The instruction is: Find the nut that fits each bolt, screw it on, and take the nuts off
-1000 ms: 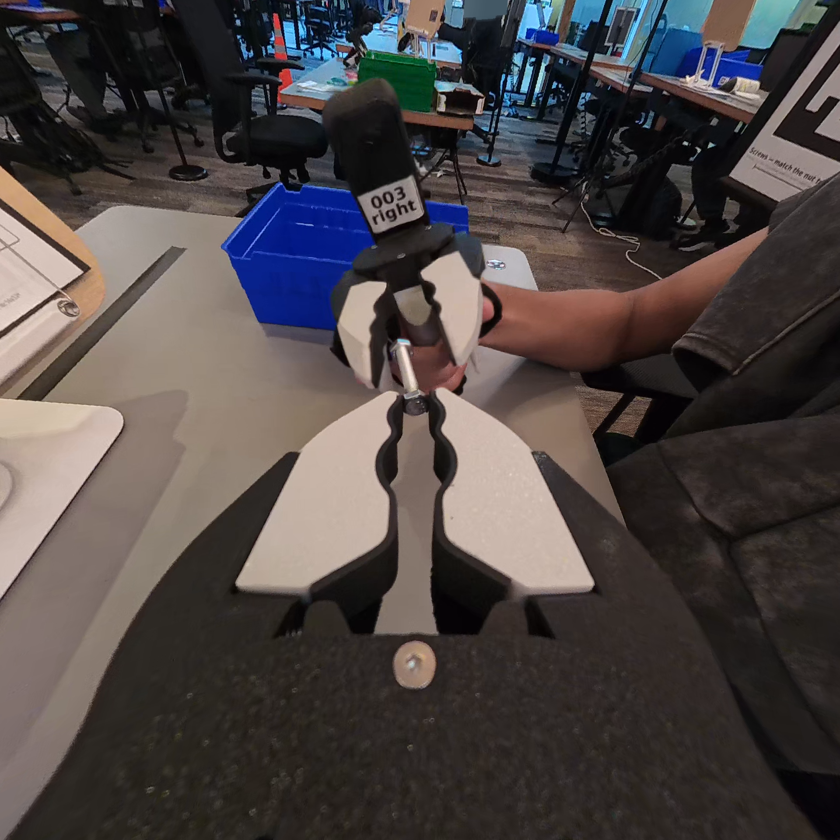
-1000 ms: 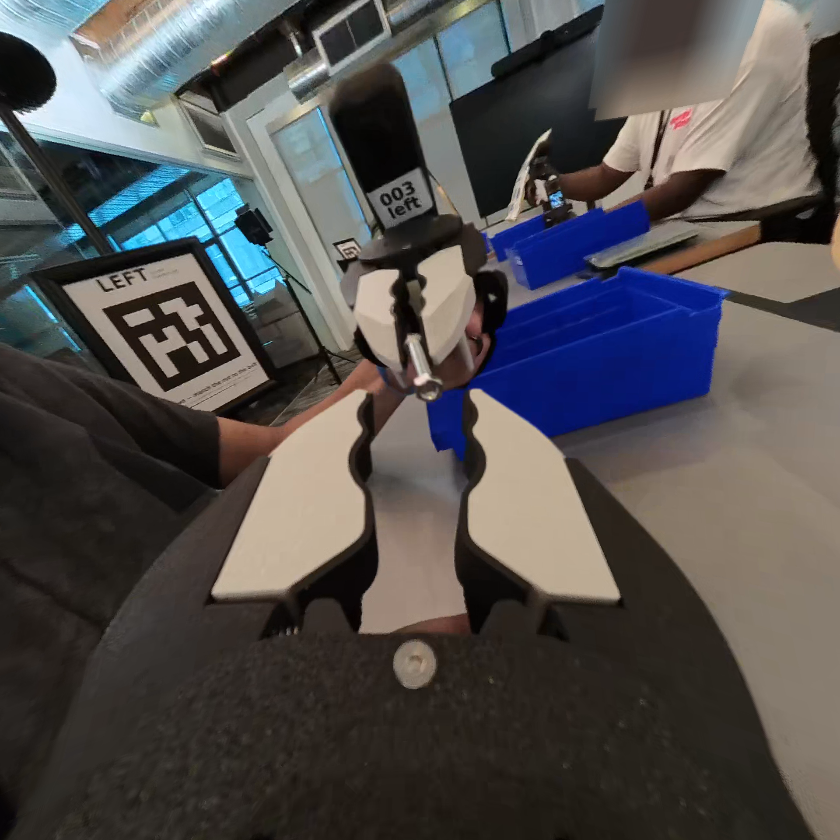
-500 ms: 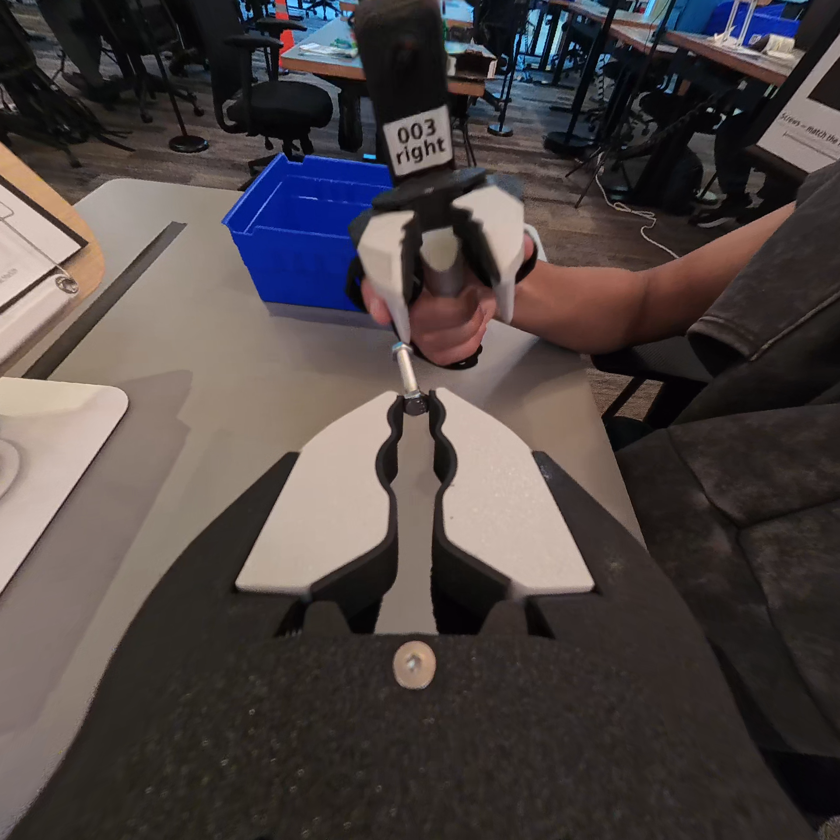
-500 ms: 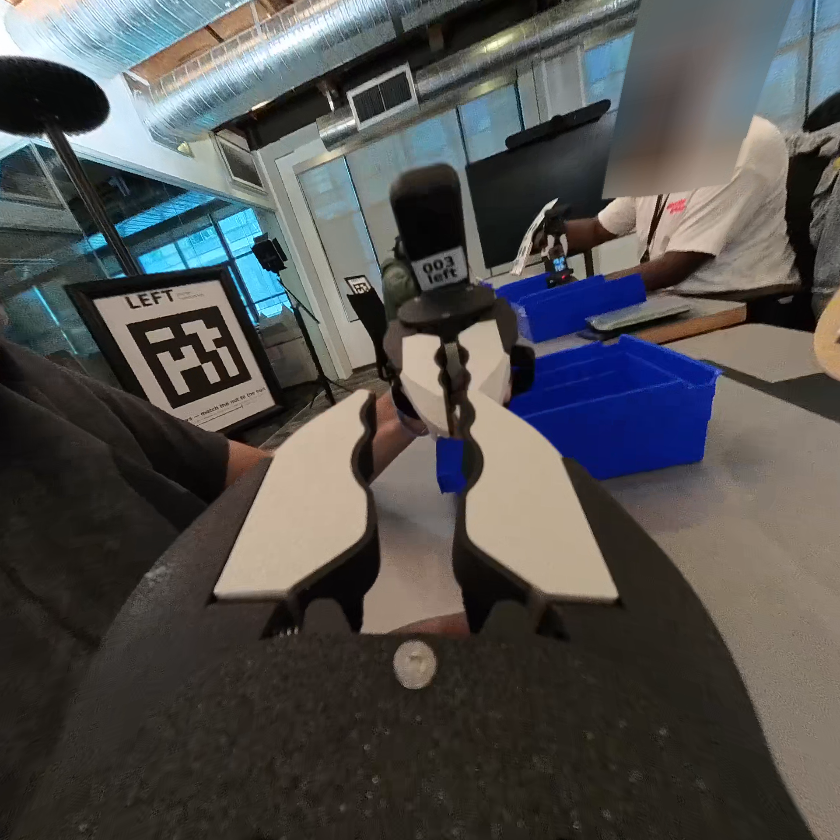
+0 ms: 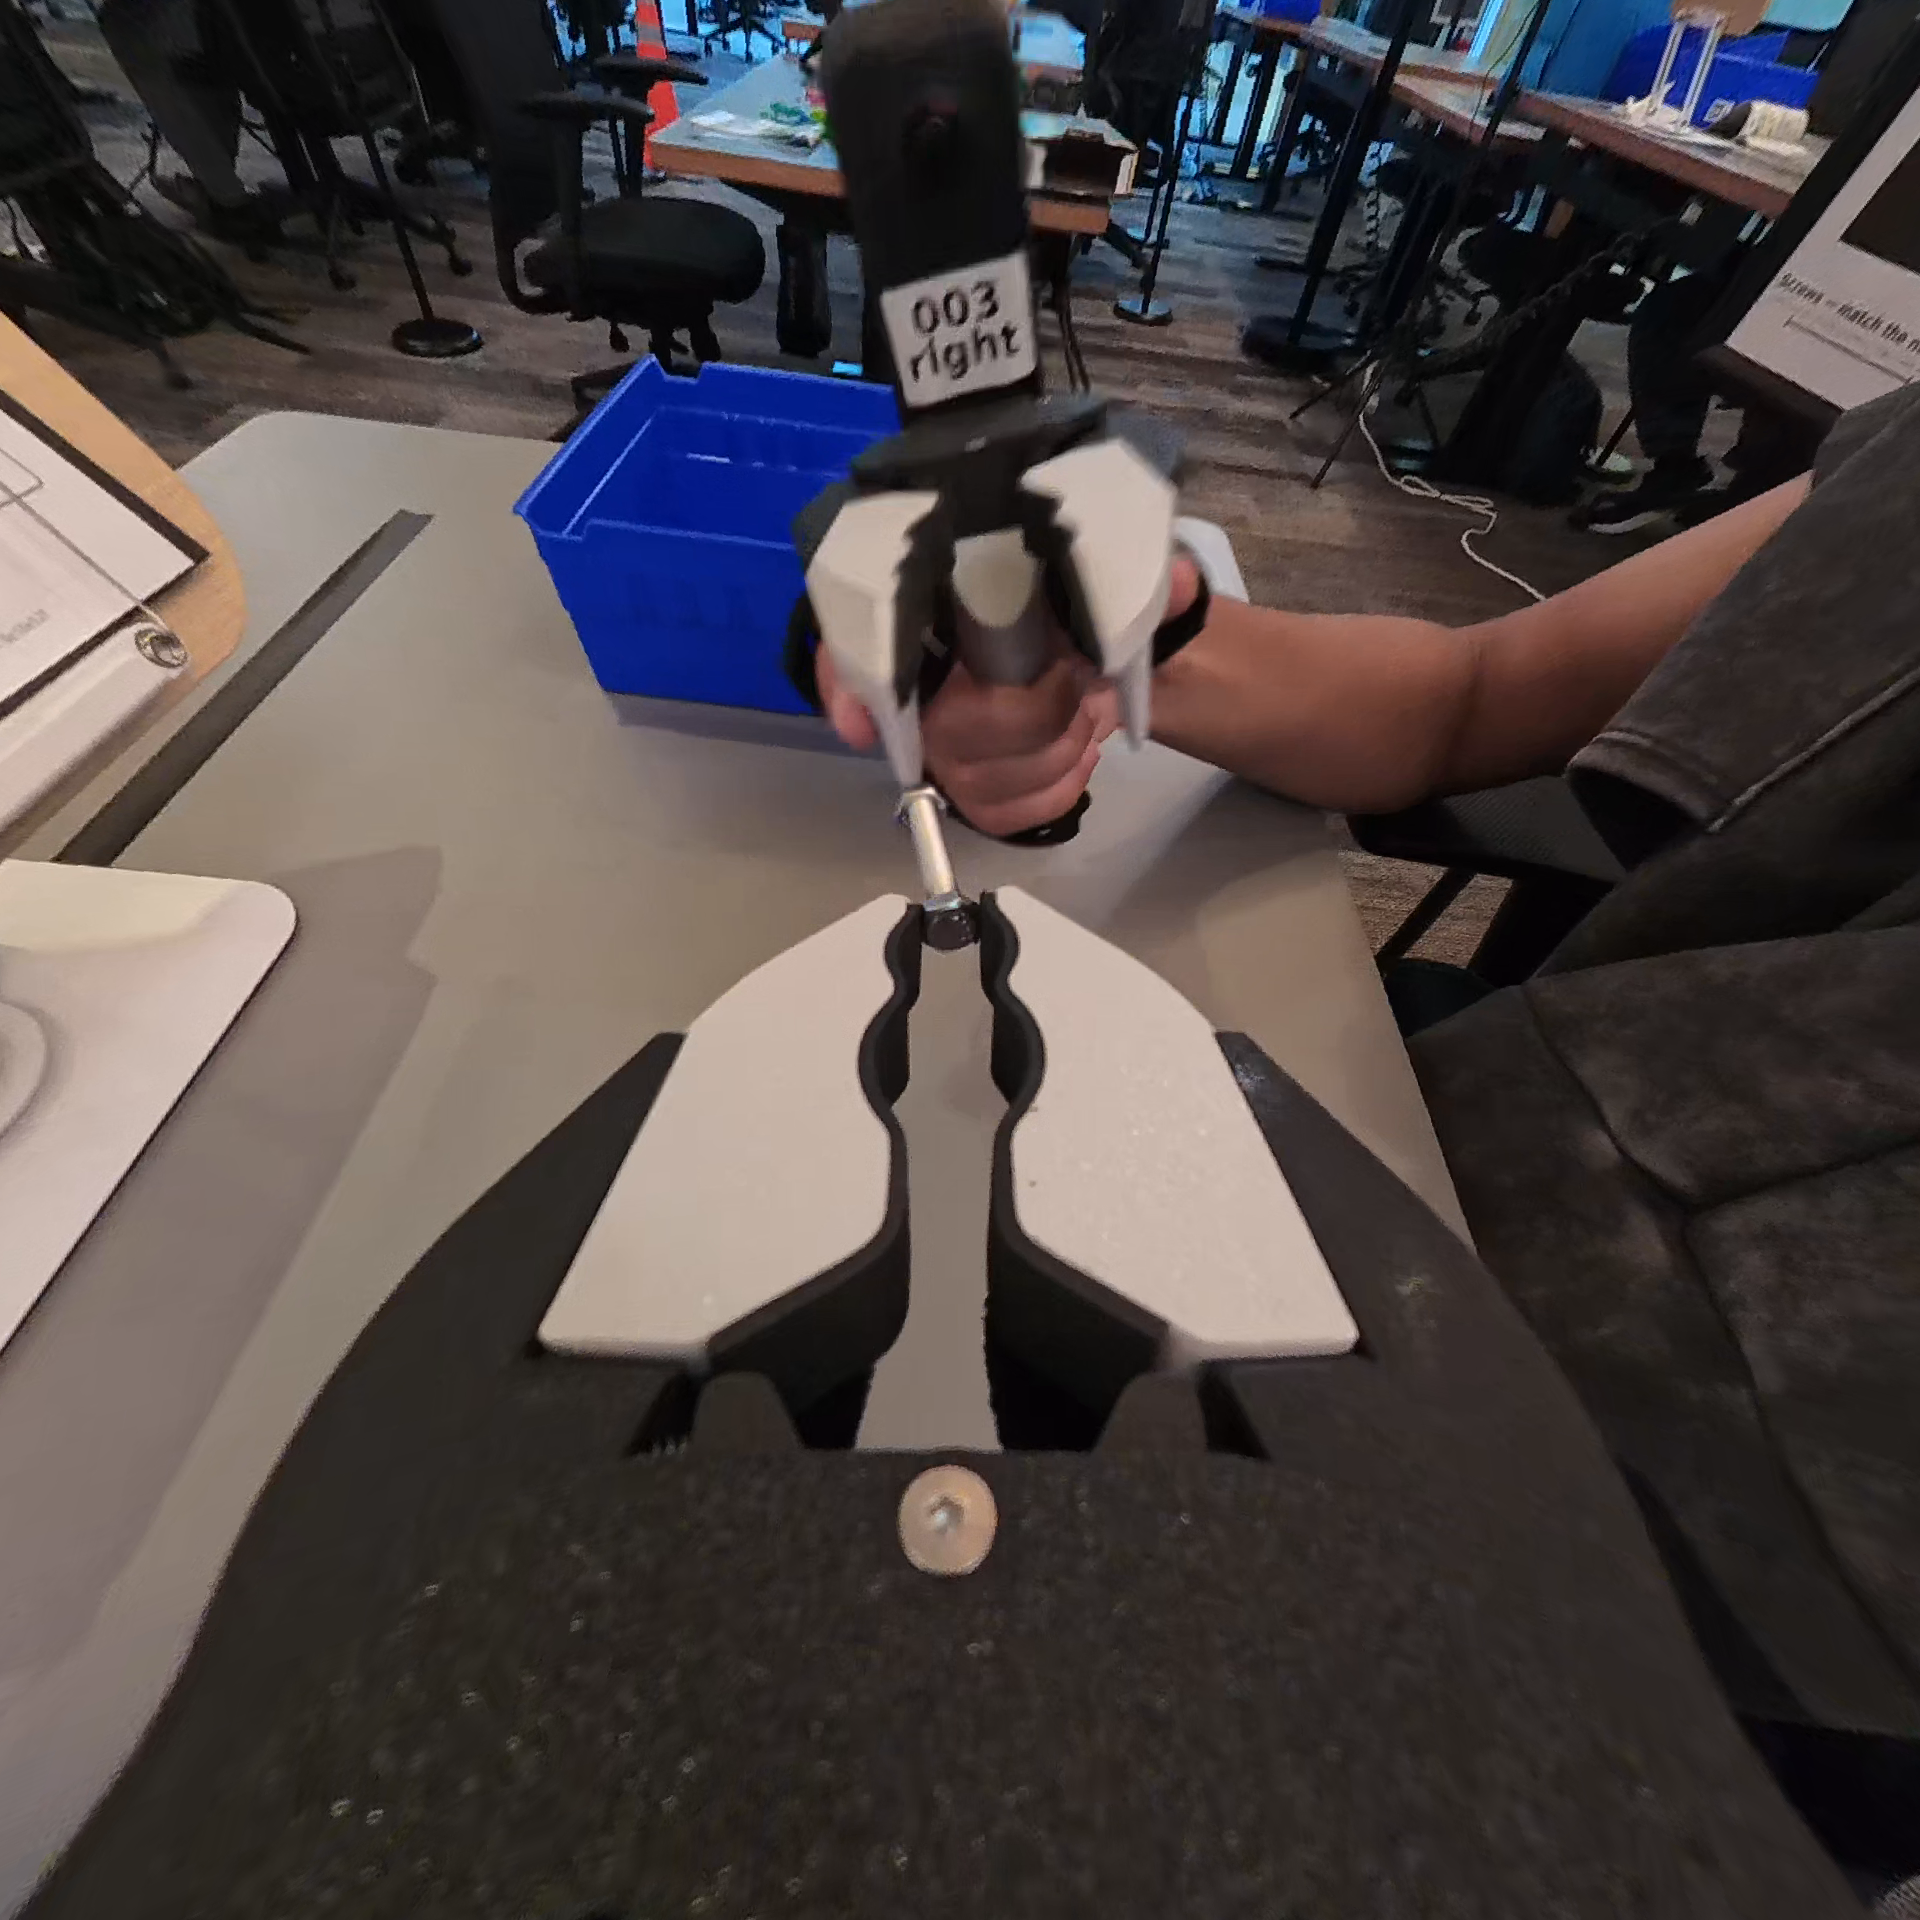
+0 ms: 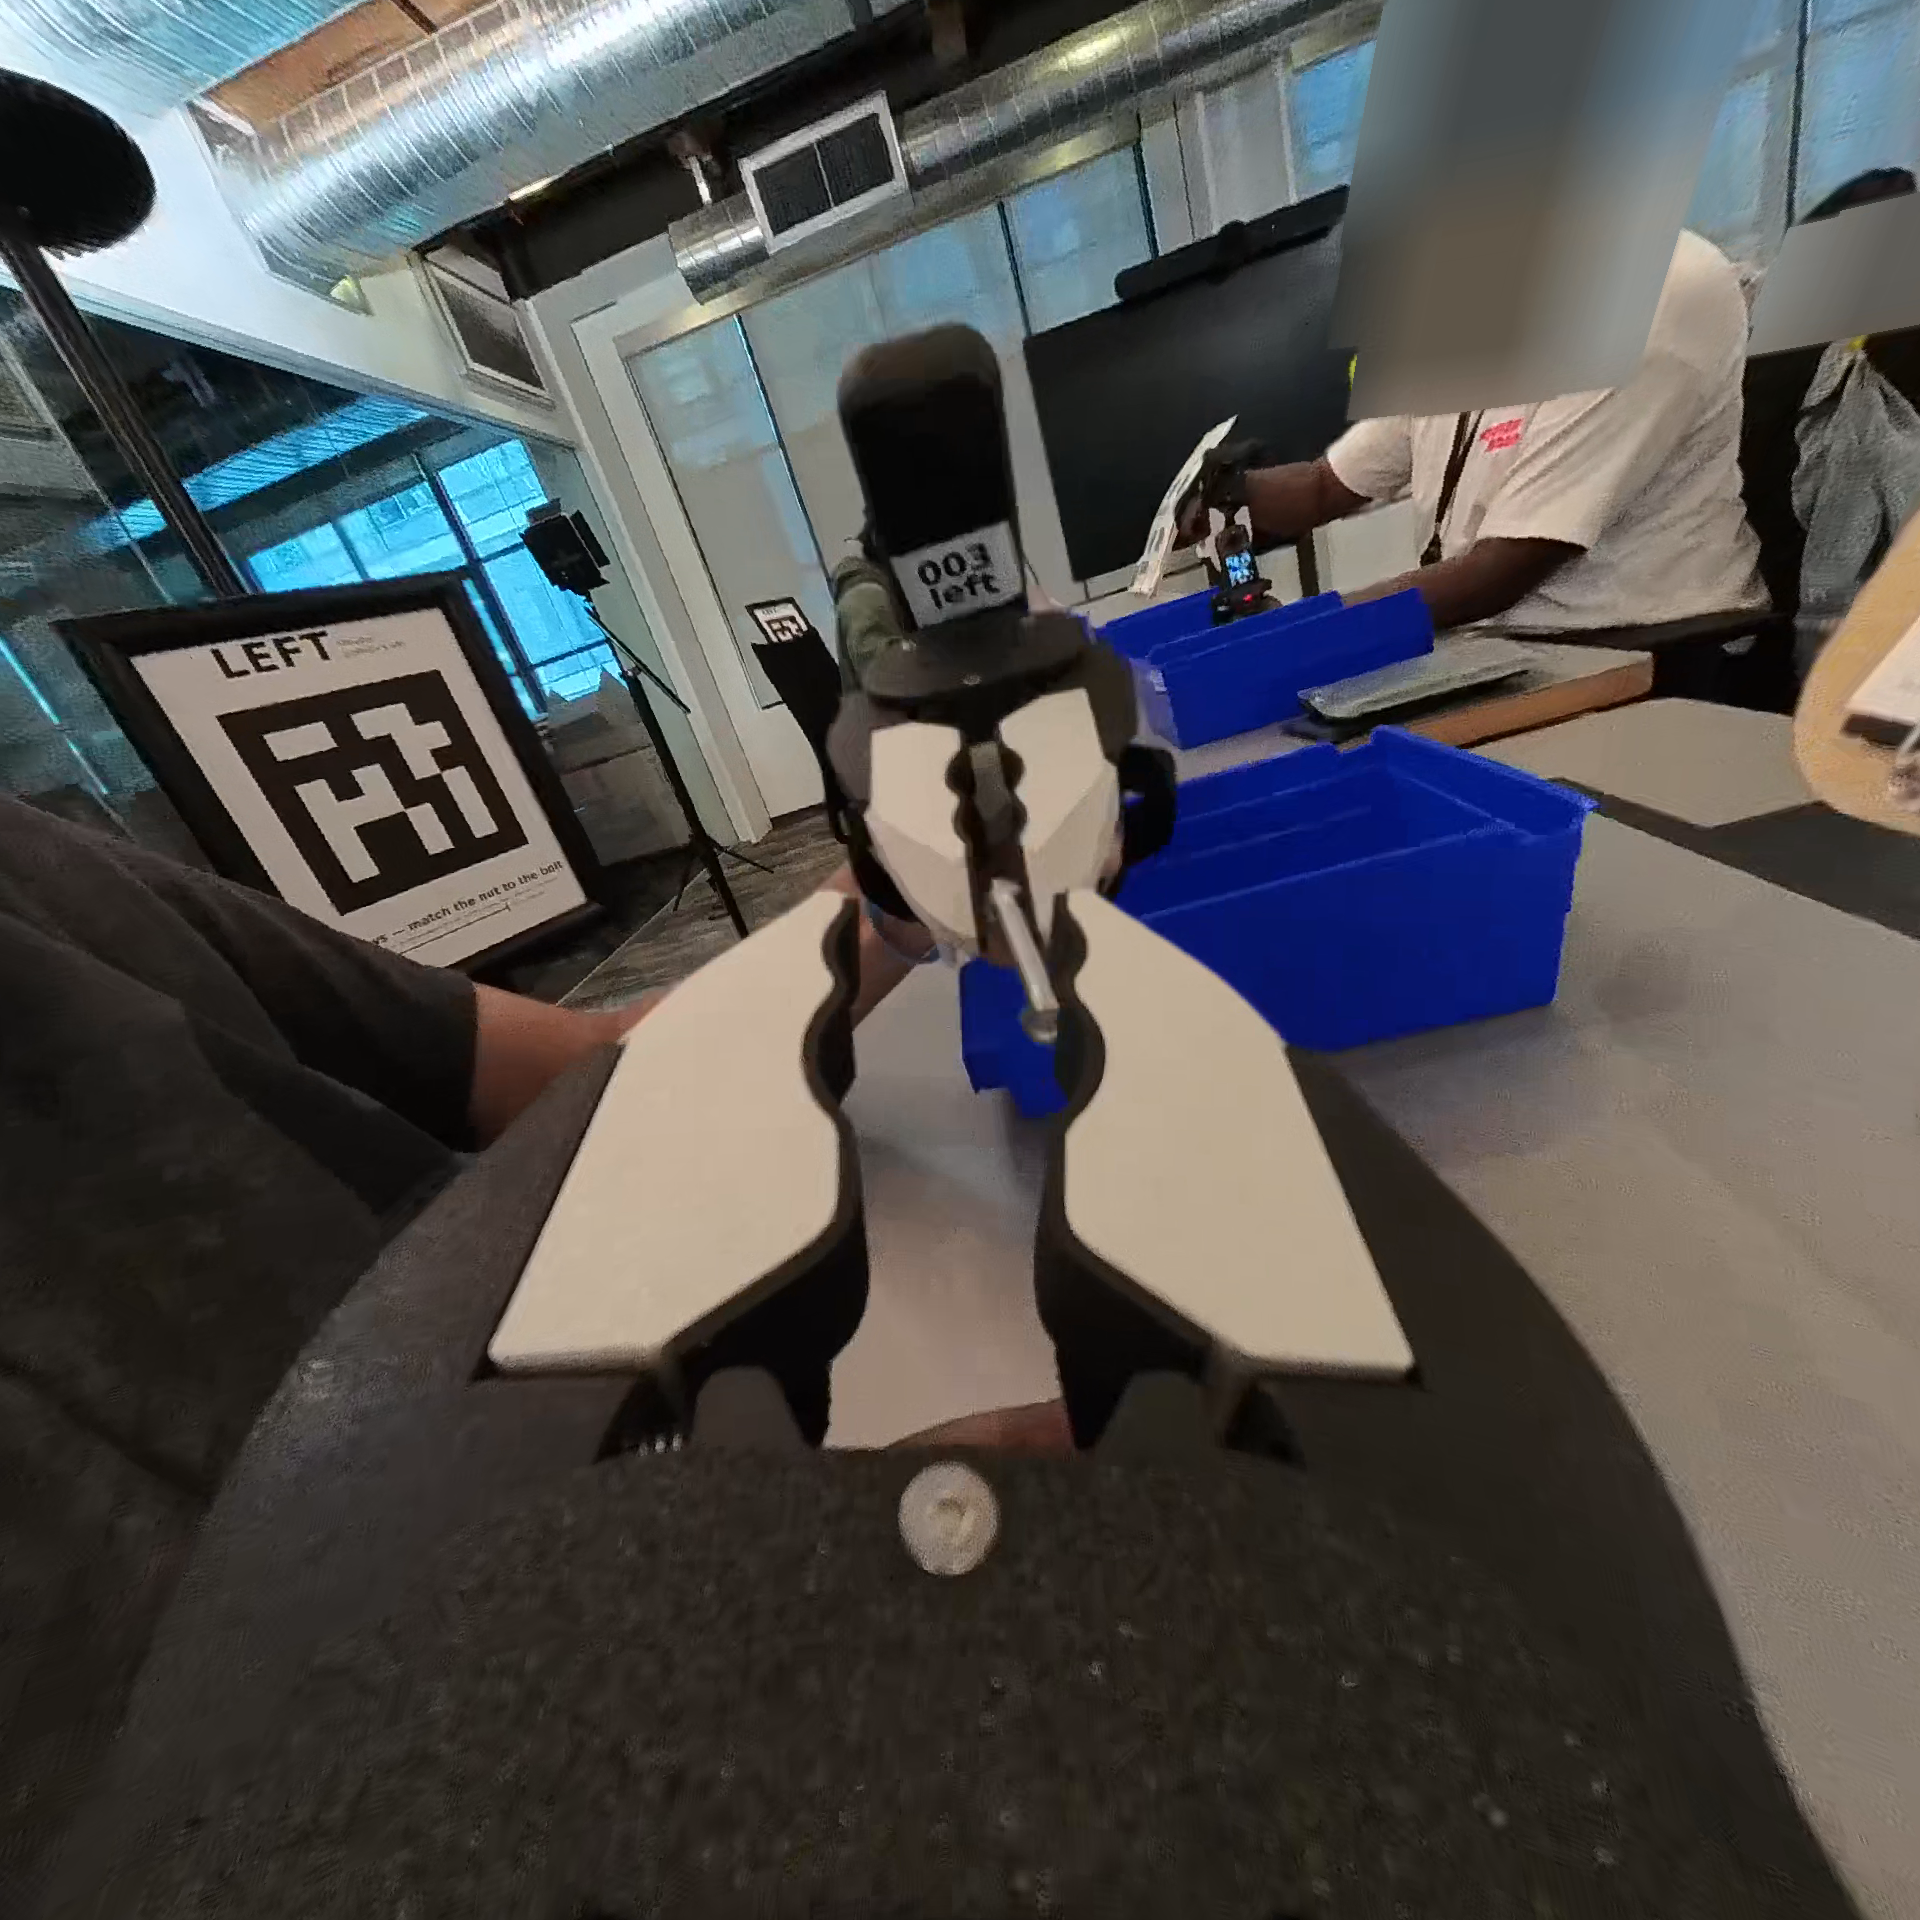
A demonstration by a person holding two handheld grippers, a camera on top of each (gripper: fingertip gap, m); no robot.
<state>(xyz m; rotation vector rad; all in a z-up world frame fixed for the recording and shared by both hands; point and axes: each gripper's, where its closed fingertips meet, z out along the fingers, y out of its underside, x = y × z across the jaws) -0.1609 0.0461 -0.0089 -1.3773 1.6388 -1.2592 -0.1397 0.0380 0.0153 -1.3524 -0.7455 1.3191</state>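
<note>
My left gripper (image 5: 948,916) is shut on the dark hex end of a silver bolt (image 5: 928,844), held above the grey table (image 5: 499,831). The shaft points away toward my right gripper (image 5: 1023,750), which faces it with its jaws open; one fingertip (image 5: 906,750) sits at the bolt's free end. In the right wrist view, my right gripper (image 6: 956,925) is open. The bolt (image 6: 1023,966) slants from the left gripper (image 6: 1000,883) to the inner edge of the right finger (image 6: 1164,1122). Its free end is a little wider; I cannot tell if that is a nut.
A blue bin (image 5: 707,561) stands on the table behind the grippers, also in the right wrist view (image 6: 1351,914). A white pad (image 5: 104,1039) and a clipboard (image 5: 62,561) lie at the left. A framed sign (image 6: 353,779) stands nearby. A person (image 6: 1558,520) sits at another table. There is about 4 cm between the tips of the two grippers.
My right gripper, whose open fingers were around the bolt's shaft, has drawn back along it; only one fingertip now sits at the bolt's free end. My left gripper still holds the bolt.
</note>
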